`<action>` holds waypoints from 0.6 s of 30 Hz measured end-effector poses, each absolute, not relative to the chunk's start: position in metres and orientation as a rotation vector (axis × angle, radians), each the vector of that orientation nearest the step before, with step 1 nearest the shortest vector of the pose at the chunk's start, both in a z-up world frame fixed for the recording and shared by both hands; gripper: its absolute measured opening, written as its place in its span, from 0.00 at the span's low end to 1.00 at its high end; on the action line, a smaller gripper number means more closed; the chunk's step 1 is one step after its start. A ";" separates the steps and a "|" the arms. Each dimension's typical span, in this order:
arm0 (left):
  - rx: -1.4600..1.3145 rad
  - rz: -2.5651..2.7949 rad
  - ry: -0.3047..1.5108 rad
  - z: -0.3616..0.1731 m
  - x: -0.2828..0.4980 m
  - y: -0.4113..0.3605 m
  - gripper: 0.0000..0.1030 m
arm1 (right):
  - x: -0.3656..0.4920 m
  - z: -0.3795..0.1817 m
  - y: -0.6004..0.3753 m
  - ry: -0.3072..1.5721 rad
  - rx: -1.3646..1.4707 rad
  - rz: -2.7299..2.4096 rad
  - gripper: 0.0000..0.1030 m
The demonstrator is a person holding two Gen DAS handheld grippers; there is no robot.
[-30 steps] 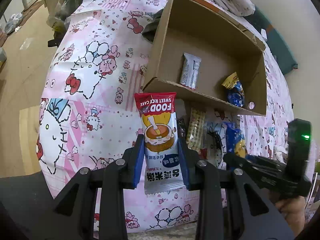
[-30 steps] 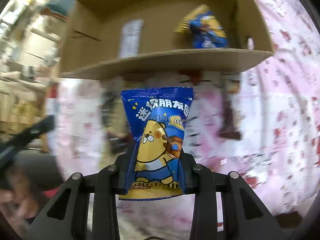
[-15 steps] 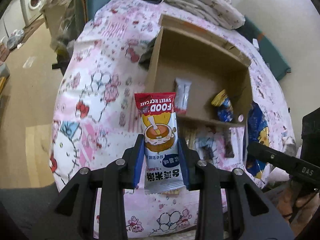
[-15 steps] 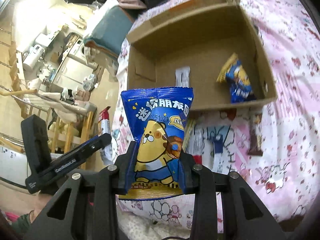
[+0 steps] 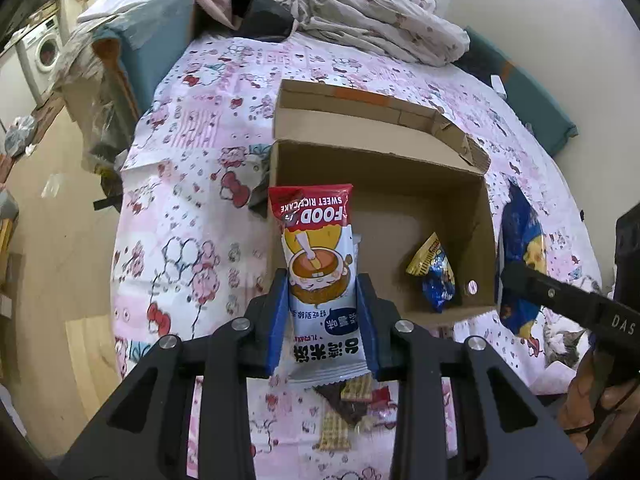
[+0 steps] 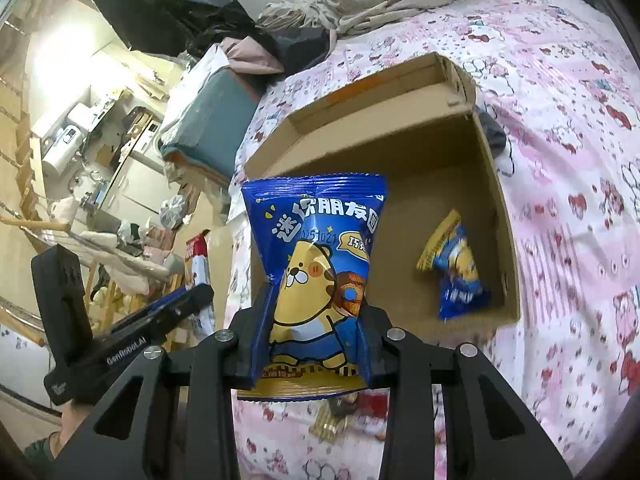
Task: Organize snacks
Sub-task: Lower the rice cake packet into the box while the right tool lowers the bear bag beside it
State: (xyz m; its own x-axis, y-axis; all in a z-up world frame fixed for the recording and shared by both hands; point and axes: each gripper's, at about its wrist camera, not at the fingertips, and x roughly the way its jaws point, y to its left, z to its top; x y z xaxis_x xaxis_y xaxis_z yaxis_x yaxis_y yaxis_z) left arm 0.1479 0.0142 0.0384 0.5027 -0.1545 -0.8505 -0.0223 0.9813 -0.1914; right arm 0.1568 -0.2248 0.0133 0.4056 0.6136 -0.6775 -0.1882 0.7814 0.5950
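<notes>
My left gripper point(image 5: 322, 320) is shut on a red-and-white sweet rice cake packet point(image 5: 318, 268), held upright above the near left part of the open cardboard box point(image 5: 380, 188). My right gripper point(image 6: 316, 340) is shut on a blue snack bag with a yellow bear point(image 6: 316, 264), held above the same box point(image 6: 492, 200). A small blue-and-yellow packet point(image 5: 434, 272) lies inside the box; it also shows in the right wrist view point(image 6: 454, 268). The right gripper's bag point(image 5: 520, 252) shows at the box's right side in the left wrist view.
The box sits on a bed with a pink cartoon sheet point(image 5: 192, 208). Several loose wafer and snack packets point(image 5: 348, 404) lie in front of the box. Crumpled bedding point(image 5: 360, 20) lies at the back. The floor point(image 5: 48, 240) and a washing machine point(image 5: 44, 48) are to the left.
Both grippers have risen and pulled back from the bed with their packets, so the whole box now shows from above. The grips are unchanged.
</notes>
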 end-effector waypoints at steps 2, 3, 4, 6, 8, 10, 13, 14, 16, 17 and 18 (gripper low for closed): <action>-0.159 -0.085 1.040 0.035 0.158 0.007 0.27 | 0.169 0.006 -0.224 1.041 0.461 0.519 0.36; -0.149 -0.086 1.037 0.034 0.162 0.003 0.27 | 0.176 0.000 -0.223 1.051 0.455 0.507 0.36; -0.139 -0.085 1.035 0.032 0.165 0.001 0.27 | 0.180 -0.004 -0.223 1.059 0.453 0.500 0.36; -0.133 -0.083 1.036 0.025 0.173 -0.003 0.27 | 0.188 -0.017 -0.224 1.070 0.472 0.492 0.36; -0.139 -0.079 1.045 0.017 0.178 -0.004 0.27 | 0.192 -0.026 -0.223 1.077 0.483 0.493 0.36; -0.138 -0.079 1.049 0.007 0.183 -0.005 0.27 | 0.196 -0.036 -0.221 1.089 0.485 0.491 0.36; -0.120 -0.080 1.048 -0.008 0.190 -0.005 0.28 | 0.201 -0.048 -0.217 1.107 0.476 0.487 0.36; -0.107 -0.086 1.050 -0.014 0.194 -0.006 0.27 | 0.202 -0.050 -0.216 1.107 0.476 0.490 0.36; -0.087 -0.074 1.061 -0.026 0.199 -0.006 0.28 | 0.204 -0.056 -0.215 1.105 0.473 0.492 0.36; -0.088 -0.070 1.066 -0.030 0.201 -0.005 0.27 | 0.206 -0.058 -0.215 1.106 0.470 0.493 0.36; -0.093 -0.073 1.068 -0.034 0.203 -0.004 0.27 | 0.207 -0.061 -0.214 1.108 0.470 0.495 0.36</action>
State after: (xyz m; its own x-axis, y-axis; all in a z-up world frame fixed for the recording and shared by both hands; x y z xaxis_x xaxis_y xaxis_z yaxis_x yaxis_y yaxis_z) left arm 0.2029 -0.0043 -0.0340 0.4801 -0.1046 -0.8709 0.0144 0.9937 -0.1114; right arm 0.2072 -0.2143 -0.0605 0.3620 0.5922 -0.7199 -0.1409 0.7982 0.5857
